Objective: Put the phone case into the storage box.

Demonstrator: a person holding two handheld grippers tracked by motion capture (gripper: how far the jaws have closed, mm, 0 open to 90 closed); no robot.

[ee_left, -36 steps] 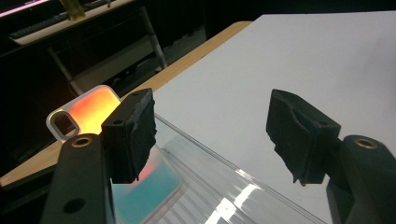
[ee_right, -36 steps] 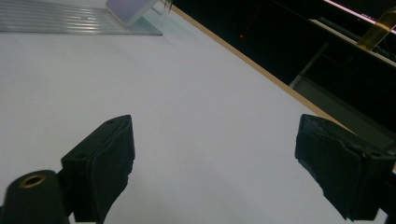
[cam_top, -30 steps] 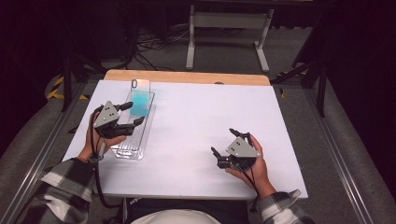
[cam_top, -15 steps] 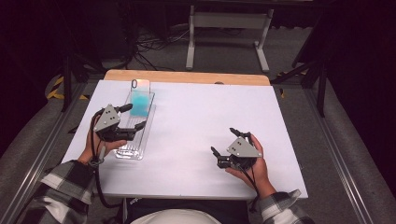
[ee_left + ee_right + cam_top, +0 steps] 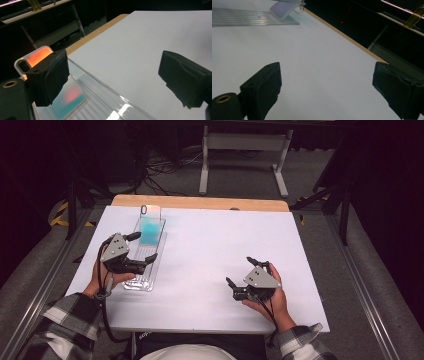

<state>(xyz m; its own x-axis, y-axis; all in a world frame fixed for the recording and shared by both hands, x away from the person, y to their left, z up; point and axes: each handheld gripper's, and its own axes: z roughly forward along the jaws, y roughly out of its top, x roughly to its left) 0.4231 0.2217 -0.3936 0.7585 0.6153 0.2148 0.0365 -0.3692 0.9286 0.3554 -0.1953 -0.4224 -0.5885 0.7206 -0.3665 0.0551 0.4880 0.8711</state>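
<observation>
On the left side of the white table [image 5: 210, 255], a clear ridged tray [image 5: 145, 265] lies lengthwise, with a phone [image 5: 149, 227] propped at its far end. The left gripper [image 5: 140, 247] hovers over the tray, its jaws just opened wide and holding nothing. Well apart on the near right, the right gripper [image 5: 242, 272] has likewise been opening, released over bare tabletop.

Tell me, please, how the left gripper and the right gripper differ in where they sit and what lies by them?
The left gripper hovers over the clear ribbed tray near the blue phone case; the right gripper sits over bare white table. The left gripper reaches toward the table's middle, the right toward its far left. Both have just been opening, nothing between their jaws.
</observation>
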